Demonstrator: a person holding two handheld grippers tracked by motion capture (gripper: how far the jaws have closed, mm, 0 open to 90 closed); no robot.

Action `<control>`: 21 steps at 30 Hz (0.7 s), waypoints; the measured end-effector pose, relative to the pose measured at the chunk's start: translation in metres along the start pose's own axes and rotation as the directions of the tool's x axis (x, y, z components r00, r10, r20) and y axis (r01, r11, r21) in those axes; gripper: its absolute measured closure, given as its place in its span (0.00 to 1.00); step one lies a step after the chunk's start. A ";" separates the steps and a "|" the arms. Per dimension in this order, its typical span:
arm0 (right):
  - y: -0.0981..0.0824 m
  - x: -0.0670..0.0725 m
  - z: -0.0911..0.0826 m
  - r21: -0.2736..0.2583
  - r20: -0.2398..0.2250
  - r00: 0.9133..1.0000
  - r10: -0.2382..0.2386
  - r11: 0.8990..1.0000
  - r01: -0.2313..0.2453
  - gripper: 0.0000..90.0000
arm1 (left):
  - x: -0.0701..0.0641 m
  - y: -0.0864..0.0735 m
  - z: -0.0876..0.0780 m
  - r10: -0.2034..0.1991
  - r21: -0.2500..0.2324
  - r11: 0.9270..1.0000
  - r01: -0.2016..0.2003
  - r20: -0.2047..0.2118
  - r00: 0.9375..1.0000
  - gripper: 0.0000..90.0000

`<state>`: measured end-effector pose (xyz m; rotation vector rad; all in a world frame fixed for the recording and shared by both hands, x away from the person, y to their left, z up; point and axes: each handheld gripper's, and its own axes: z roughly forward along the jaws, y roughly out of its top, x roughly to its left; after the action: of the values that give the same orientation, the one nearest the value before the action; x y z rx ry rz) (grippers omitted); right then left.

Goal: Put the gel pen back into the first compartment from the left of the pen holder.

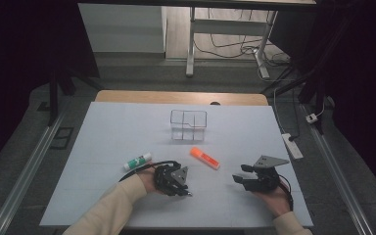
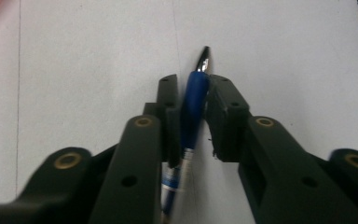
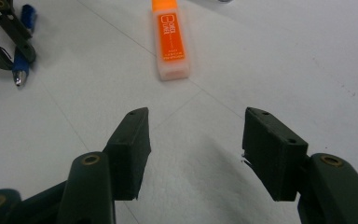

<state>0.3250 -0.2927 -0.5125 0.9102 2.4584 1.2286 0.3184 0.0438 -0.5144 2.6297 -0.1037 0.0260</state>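
A blue pen (image 2: 193, 107) with a silver tip lies on the white table cover (image 1: 103, 127). My left gripper (image 2: 195, 84) is shut on it, both pads pressing its blue grip section. From above, the left gripper (image 1: 185, 191) sits near the front middle, with the pen tip (image 1: 190, 195) poking out. To the right, my right gripper (image 1: 241, 173) rests open with nothing between its fingers. In the right gripper view, the right gripper (image 3: 196, 116) points toward an orange highlighter (image 3: 170, 44), and the pen (image 3: 21, 70) lies at far left.
The orange highlighter (image 1: 205, 157) lies between the grippers, a little farther back. A white glue stick with a green label (image 1: 137, 161) lies left of the left hand. A clear plastic organizer with compartments (image 1: 188, 125) stands at the middle back.
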 end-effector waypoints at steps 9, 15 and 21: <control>0.000 0.000 0.000 -0.001 0.003 1.000 -0.003 1.000 0.003 0.46 | -0.001 0.002 -0.001 -0.004 0.013 1.000 0.004 -0.015 1.000 0.89; 0.000 -0.001 -0.001 -0.001 0.007 1.000 -0.003 1.000 0.003 0.46 | 0.000 -0.002 -0.013 -0.042 -0.051 0.998 0.039 -0.052 0.998 0.89; 0.000 -0.001 -0.001 0.001 0.013 1.000 -0.002 1.000 0.002 0.46 | 0.000 -0.005 -0.031 -0.095 -0.133 0.988 0.083 -0.087 0.992 0.89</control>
<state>0.3254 -0.2941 -0.5117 0.9132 2.4501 1.2172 0.3189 0.0629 -0.4895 2.4965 0.0428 0.1079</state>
